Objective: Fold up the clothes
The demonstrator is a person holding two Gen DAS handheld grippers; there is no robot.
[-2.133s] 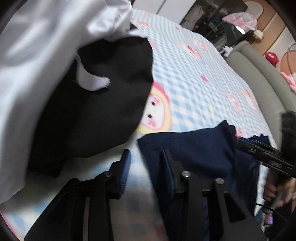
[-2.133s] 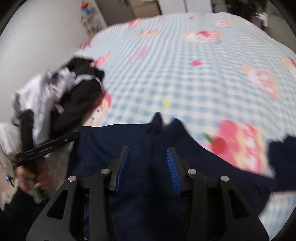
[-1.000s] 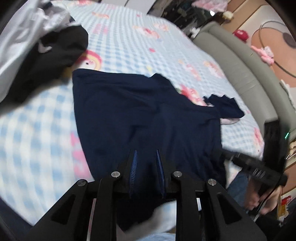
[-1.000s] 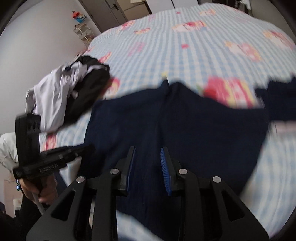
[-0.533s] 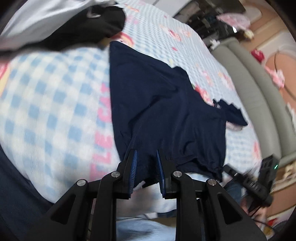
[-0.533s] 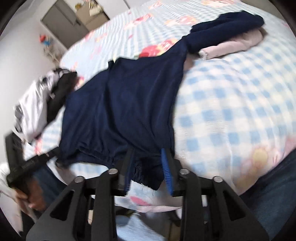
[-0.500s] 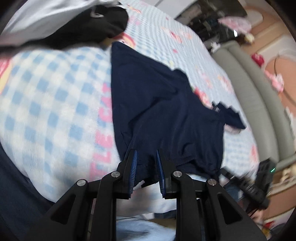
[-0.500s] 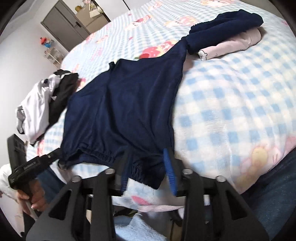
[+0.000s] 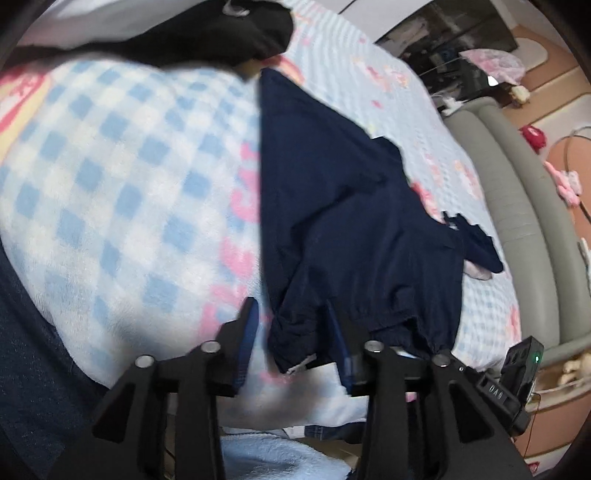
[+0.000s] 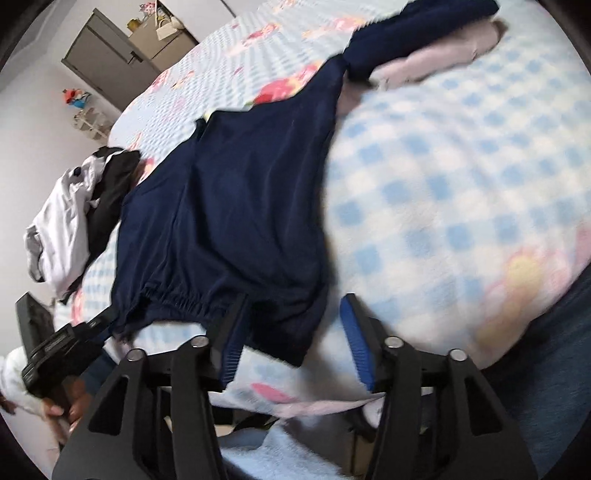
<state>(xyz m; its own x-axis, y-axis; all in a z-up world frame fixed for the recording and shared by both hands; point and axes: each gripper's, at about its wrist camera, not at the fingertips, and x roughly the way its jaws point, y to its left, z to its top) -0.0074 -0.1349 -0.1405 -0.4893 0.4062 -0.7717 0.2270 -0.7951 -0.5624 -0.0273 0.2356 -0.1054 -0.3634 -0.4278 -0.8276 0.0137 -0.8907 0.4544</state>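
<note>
A pair of navy trousers [image 9: 343,206] lies spread flat on the blue-checked bed, its gathered waistband at the near edge. It also shows in the right wrist view [image 10: 236,206]. My left gripper [image 9: 291,343] is open, its jaws standing either side of the waistband's left corner without holding it. My right gripper [image 10: 291,336] is open, its jaws standing either side of the waistband's right corner. The right gripper [image 9: 517,380] shows at the lower right of the left wrist view, and the left gripper [image 10: 62,347] at the lower left of the right wrist view.
A heap of black and white clothes [image 9: 207,33] lies at the trousers' far left, also in the right wrist view [image 10: 85,206]. A folded navy and pale pink pile [image 10: 424,55] sits at the far right. A grey padded bed frame [image 9: 517,206] runs along the right.
Both grippers pulled the trousers toward the near bed edge and laid them flat, then opened and let go of the waistband corners.
</note>
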